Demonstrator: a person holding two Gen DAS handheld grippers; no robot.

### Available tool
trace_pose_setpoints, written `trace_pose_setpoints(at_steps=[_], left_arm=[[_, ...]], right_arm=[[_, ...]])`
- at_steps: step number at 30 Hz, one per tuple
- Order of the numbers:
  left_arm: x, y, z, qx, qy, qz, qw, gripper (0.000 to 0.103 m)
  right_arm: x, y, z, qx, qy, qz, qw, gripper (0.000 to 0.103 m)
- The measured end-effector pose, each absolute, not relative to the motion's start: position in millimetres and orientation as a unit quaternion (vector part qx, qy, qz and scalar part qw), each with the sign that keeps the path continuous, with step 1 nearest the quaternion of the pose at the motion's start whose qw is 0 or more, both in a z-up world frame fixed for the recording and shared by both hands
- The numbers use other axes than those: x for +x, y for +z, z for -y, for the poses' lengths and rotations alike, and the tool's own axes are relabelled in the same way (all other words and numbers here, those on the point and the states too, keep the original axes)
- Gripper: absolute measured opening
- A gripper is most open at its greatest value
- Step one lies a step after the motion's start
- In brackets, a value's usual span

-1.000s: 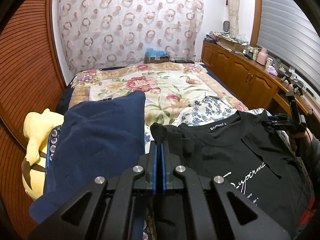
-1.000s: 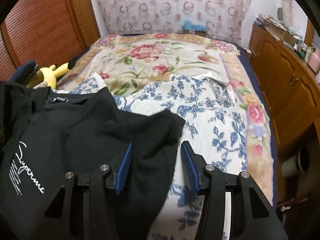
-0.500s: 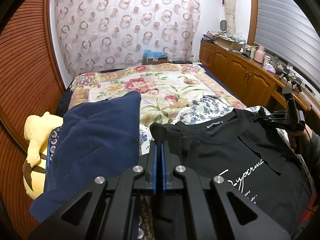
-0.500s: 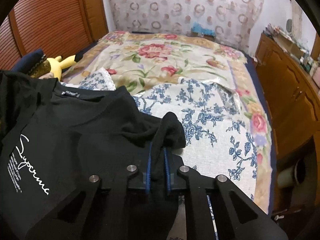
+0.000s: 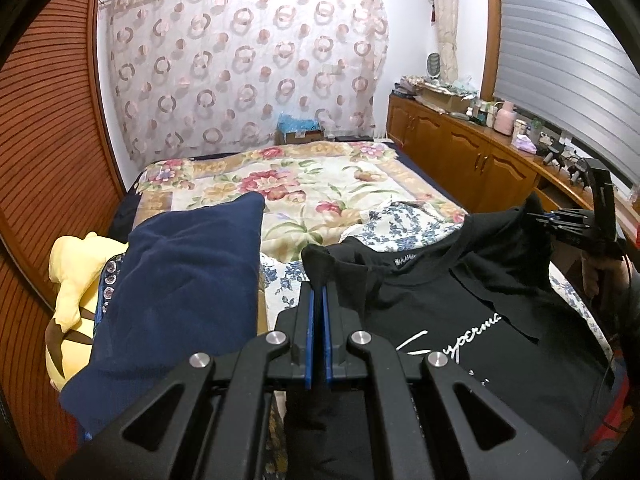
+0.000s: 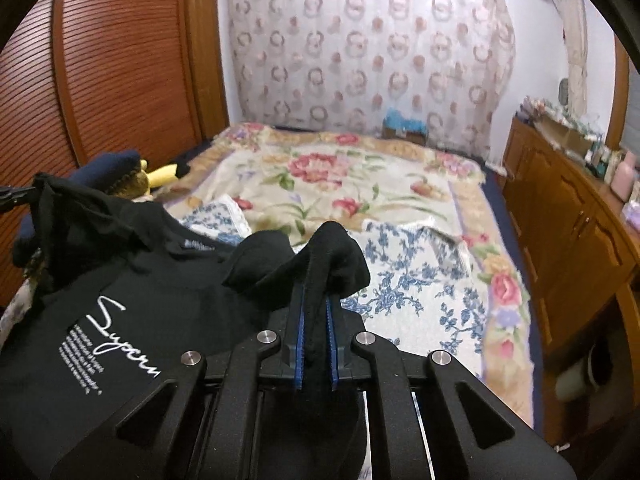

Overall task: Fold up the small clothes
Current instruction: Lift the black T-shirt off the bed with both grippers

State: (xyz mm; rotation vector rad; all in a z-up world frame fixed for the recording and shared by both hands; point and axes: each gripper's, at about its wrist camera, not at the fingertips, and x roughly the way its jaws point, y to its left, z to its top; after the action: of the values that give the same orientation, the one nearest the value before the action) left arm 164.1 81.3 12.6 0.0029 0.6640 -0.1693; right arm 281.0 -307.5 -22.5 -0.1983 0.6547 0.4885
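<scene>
Both grippers hold the one black T-shirt [image 5: 460, 312] by its shoulders: the left gripper [image 5: 318, 312] is pinched tight on one shoulder fold, and the right gripper [image 6: 316, 308] has just closed narrow on the other, cloth bunched between its jaws. The shirt hangs between and below the jaws, over the bed [image 6: 360, 184]. To do this lift well, I would raise both corners evenly, keep the collar edge taut, and let the hem fall free before laying it flat. Counted: one blue-flowered cloth [image 6: 408, 276] beneath, one navy pillow [image 5: 180, 280], one yellow plush [image 5: 72, 292].
</scene>
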Motion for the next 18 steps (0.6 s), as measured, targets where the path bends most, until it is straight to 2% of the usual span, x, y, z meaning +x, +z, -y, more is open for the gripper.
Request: trace_pose_setpoints(at_steps=[18], left_arm=[[61.3,-1.7,-87.6,-0.017,-0.09,-0.296,0.951,0.002]], right_arm=[[171.0,-10.9,329.3,-0.09,0.226,-0.273,0.931,0.006]])
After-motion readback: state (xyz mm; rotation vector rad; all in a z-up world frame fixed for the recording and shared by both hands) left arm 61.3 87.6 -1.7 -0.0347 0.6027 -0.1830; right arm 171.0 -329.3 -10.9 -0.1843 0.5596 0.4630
